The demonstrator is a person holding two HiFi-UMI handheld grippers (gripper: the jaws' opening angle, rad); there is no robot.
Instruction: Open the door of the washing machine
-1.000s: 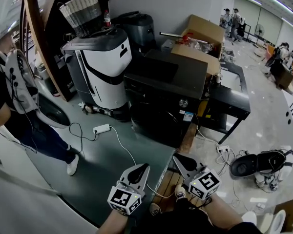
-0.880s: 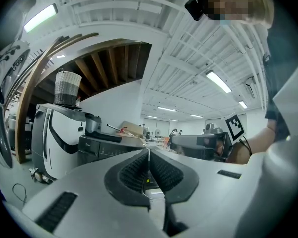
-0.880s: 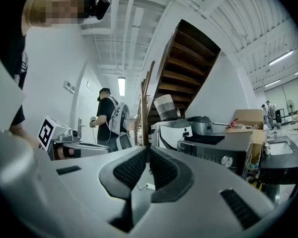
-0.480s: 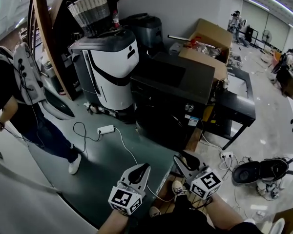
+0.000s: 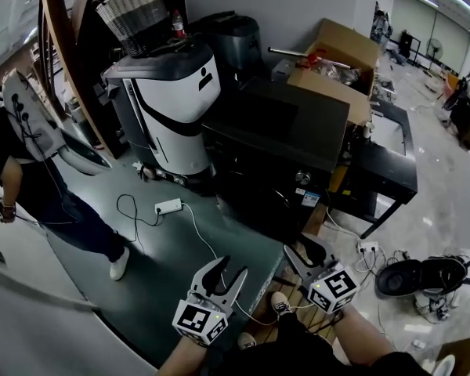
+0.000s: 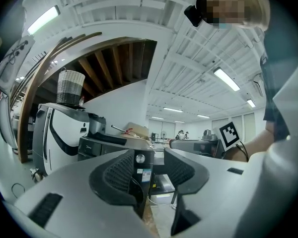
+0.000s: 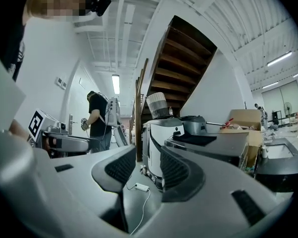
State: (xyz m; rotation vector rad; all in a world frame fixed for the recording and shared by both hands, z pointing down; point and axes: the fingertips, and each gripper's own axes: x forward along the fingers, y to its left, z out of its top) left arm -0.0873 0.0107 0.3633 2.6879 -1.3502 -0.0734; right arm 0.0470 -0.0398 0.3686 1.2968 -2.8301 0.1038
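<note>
The black washing machine (image 5: 276, 153) stands a few steps ahead, its dark front door (image 5: 254, 204) closed under a round knob (image 5: 301, 178). My left gripper (image 5: 230, 271) is low in the head view, held level; its jaws are opening with nothing between them. My right gripper (image 5: 305, 252) is beside it on the right, its jaws also opening and empty. In the left gripper view the washing machine's front edge (image 6: 140, 163) shows far off between the left gripper's (image 6: 149, 171) pads. The right gripper (image 7: 148, 169) frames the floor and a white machine; the washing machine (image 7: 208, 144) lies to its right.
A white and black machine (image 5: 172, 100) with a wicker basket (image 5: 131, 12) on top stands left of the washer. A power strip (image 5: 166, 206) and cables lie on the floor. A person (image 5: 31, 163) stands at left. A cardboard box (image 5: 341, 53), a black table (image 5: 388, 167) and a dark device (image 5: 419, 276) are at right.
Both grippers' jaws were shut and now stand apart. Both hands have moved a little forward toward the washing machine.
</note>
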